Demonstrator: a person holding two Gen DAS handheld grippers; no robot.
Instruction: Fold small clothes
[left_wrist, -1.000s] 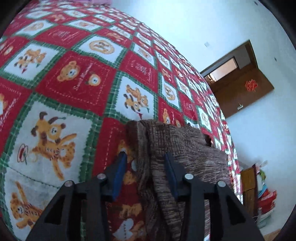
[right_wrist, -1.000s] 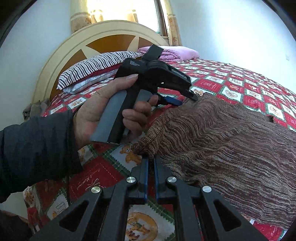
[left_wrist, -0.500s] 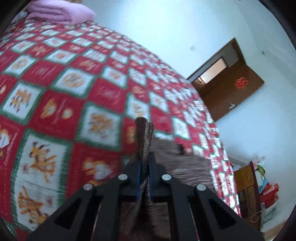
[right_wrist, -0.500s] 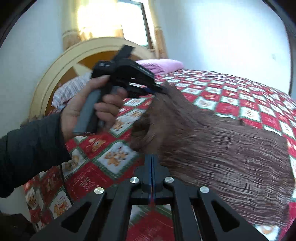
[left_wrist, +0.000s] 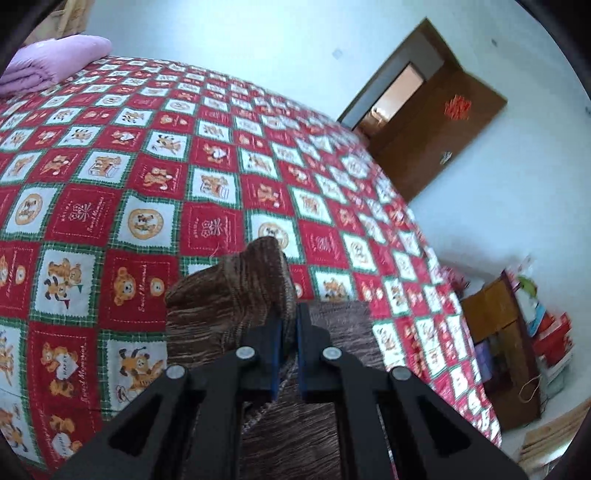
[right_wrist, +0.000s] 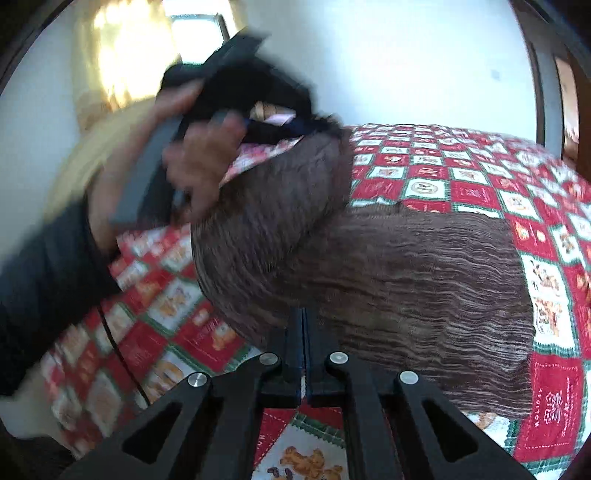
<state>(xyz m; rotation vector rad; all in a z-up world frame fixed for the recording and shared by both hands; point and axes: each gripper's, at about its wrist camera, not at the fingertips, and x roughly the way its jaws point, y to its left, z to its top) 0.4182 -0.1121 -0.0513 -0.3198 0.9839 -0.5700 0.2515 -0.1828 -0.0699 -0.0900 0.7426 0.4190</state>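
Bedroom, checkered bedspread (left_wrist: 155, 206). Brown knit garment (right_wrist: 406, 280) at centre, one end lifted toward 10 o'clock. Left gripper (left_wrist: 290, 328) clenched on lifted corner; right gripper (right_wrist: 303, 332) clenched on near hem. Probably soft, light, floppy, stretchy: grip at corners.

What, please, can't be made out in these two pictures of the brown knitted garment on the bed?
- Right wrist view: the left claw and the hand holding it are smeared by motion blur.
- Left wrist view: the garment's near part is hidden behind the claw's black frame.
- Right wrist view: the headboard is blurred and partly covered by the hand.
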